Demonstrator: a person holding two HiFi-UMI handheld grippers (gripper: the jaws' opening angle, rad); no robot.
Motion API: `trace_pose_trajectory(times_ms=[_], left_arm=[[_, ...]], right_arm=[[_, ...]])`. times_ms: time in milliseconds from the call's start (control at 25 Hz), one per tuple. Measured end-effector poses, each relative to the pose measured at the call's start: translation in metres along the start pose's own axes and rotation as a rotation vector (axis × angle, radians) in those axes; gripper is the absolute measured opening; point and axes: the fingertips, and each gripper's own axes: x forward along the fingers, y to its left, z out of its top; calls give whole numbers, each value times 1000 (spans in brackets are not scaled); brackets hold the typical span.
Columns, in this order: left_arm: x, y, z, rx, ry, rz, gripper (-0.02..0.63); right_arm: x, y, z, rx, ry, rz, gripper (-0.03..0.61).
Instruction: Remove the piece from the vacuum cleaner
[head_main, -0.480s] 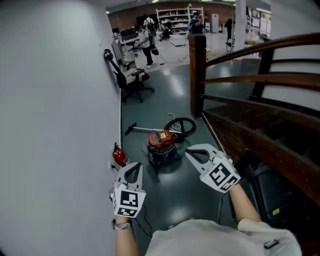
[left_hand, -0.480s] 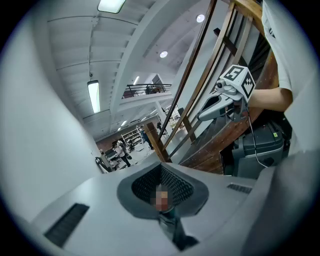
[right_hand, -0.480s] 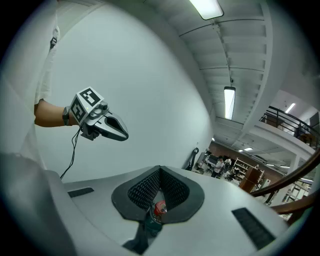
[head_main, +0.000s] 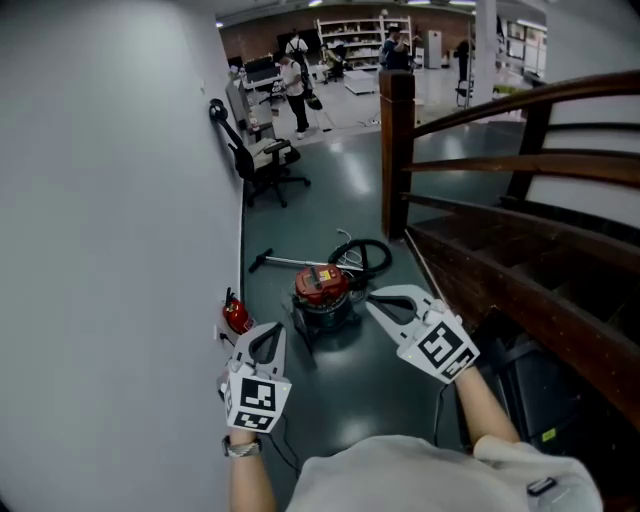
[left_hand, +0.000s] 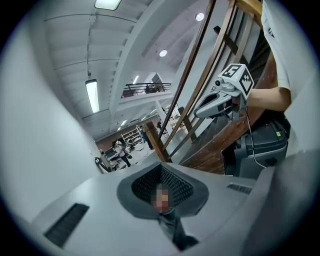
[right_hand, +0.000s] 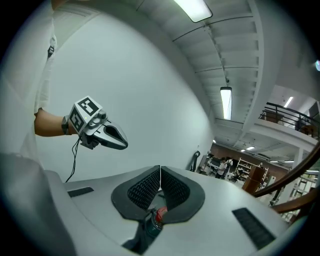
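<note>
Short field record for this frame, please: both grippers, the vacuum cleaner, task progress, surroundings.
left gripper: jaws shut, empty, in the air
right gripper: jaws shut, empty, in the air
vacuum cleaner: red-topped, on the floor ahead, black hose looped behind it
task progress: not started, vacuum cleaner untouched
surroundings: fire extinguisher left of it, wooden stair railing at right

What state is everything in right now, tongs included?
left tongs: shut, nothing between them
right tongs: shut, nothing between them
vacuum cleaner: upright on the floor, neither tongs touching it
hose: coiled on the floor behind the vacuum cleaner
wand: lying flat on the floor
fire extinguisher: standing by the wall
</note>
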Motion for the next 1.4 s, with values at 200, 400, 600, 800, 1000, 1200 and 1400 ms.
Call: trace_pose_trajectory(times_ms=[200,400,600,800,1000,1200,1400], left_arm=[[10,-8,1,-11,15,9,0],[19,-18,-4,-32,42,20,0],[32,-21,-4,-35,59,9,1],[56,-4,-20,-50,74,9,0],[101,28,-26,-40,56,-7,0],[149,73,-27,-21,33,-26,0],[186,119,-26,-20,20,-35,0]], right_arm=[[-5,-23,-11,147,-11,-34,29],[-12,-25,-27,159,24,13,29],[-9,-38,-38,179,42,-4,28],[8,-58,-50,194,47,-42,28],[50,-83,-64,158,53,-39,28],[104,-116,-61,157,17,-35,28],[151,-145,-48,126,-16,-36,28]])
